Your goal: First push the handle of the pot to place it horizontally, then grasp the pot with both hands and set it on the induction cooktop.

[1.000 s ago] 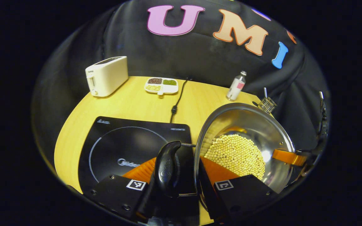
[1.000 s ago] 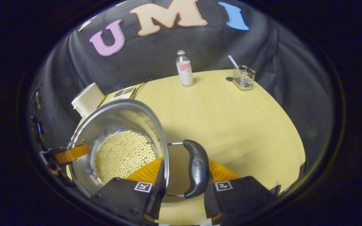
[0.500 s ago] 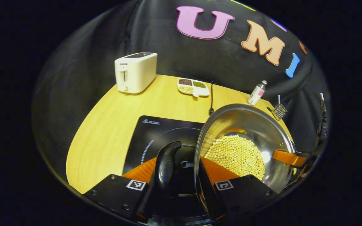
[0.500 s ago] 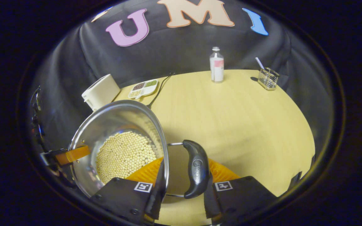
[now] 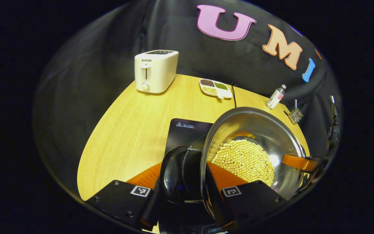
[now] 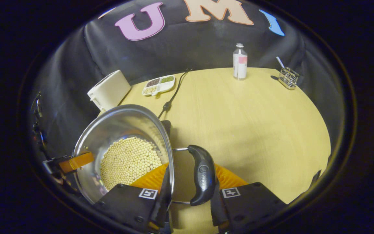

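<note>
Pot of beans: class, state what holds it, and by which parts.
Both grippers hold the pot: the left gripper shut on one side handle, the right gripper on the other side handle.

Steel pot [image 5: 255,130] of pale beans, black handles level, partly over the black cooktop [image 5: 187,130].

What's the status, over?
Left gripper shut on pot's left handle; right gripper shut on right handle. Pot of beans held above induction cooktop. Nothing in the way.
</note>
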Action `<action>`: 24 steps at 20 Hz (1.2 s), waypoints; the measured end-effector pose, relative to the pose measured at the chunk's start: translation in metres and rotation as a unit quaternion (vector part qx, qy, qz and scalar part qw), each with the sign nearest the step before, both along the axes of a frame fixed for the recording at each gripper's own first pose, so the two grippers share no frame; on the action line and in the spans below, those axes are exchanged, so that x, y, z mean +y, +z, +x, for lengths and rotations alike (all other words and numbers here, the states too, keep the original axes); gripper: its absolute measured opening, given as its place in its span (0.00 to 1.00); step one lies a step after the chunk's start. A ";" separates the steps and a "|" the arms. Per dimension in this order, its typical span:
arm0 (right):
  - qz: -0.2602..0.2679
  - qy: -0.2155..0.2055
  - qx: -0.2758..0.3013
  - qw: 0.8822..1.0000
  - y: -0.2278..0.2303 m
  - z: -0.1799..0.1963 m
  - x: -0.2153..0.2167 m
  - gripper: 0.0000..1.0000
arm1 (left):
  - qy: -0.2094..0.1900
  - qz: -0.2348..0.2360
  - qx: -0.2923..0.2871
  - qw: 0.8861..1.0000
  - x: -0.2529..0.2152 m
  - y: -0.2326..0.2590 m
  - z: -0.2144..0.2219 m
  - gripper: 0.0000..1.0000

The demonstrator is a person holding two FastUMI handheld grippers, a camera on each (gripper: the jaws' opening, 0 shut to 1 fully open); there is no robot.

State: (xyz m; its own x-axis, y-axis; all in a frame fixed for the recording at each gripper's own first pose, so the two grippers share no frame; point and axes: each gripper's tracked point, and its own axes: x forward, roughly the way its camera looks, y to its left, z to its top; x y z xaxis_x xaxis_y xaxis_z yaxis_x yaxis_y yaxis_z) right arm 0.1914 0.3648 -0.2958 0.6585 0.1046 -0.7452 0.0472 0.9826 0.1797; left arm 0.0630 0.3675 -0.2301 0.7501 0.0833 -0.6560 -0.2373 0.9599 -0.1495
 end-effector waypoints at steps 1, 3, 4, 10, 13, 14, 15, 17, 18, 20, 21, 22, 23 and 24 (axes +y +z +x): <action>0.002 -0.001 0.000 1.000 0.000 0.002 0.003 0.57 | -0.001 0.003 0.000 1.000 0.003 0.000 0.002 0.65; 0.005 -0.004 0.002 1.000 -0.001 0.001 0.010 0.57 | -0.003 0.007 -0.002 1.000 0.010 0.001 0.002 0.65; 0.006 -0.004 0.003 1.000 -0.001 0.002 0.013 0.57 | -0.003 0.008 0.000 1.000 0.011 0.000 0.002 0.67; 0.017 -0.006 0.001 1.000 -0.001 0.008 0.020 0.51 | -0.002 0.013 -0.006 1.000 0.022 0.000 0.003 0.65; 0.018 -0.004 0.001 1.000 0.000 0.008 0.022 0.56 | -0.004 0.010 -0.007 1.000 0.023 0.000 0.002 0.65; 0.017 -0.003 0.001 1.000 0.000 0.008 0.022 0.51 | -0.005 0.011 -0.007 1.000 0.023 -0.001 0.003 0.66; 0.017 -0.003 0.000 1.000 0.000 0.009 0.023 0.51 | -0.006 0.011 -0.006 1.000 0.023 -0.001 0.002 0.65; 0.017 -0.002 0.001 1.000 0.001 0.008 0.022 0.51 | -0.005 0.011 -0.008 1.000 0.023 -0.001 0.003 0.66; 0.016 0.000 0.002 1.000 0.001 0.007 0.021 0.51 | -0.006 0.011 -0.008 1.000 0.023 -0.001 0.002 0.68; 0.016 0.001 0.001 1.000 0.000 0.008 0.022 0.51 | -0.007 0.013 -0.008 1.000 0.023 -0.001 0.001 0.67; 0.015 0.003 0.001 1.000 -0.002 0.010 0.023 0.52 | -0.009 0.015 -0.009 1.000 0.023 -0.001 0.001 0.67; 0.015 0.003 0.001 1.000 0.000 0.008 0.022 0.53 | -0.010 0.016 -0.009 1.000 0.023 -0.001 0.001 0.69; 0.014 0.004 0.002 1.000 -0.001 0.006 0.022 0.53 | -0.010 0.016 -0.010 1.000 0.022 -0.001 0.001 0.68; 0.012 0.004 0.001 1.000 0.000 0.007 0.022 0.55 | -0.009 0.016 -0.015 1.000 0.023 0.000 0.002 0.70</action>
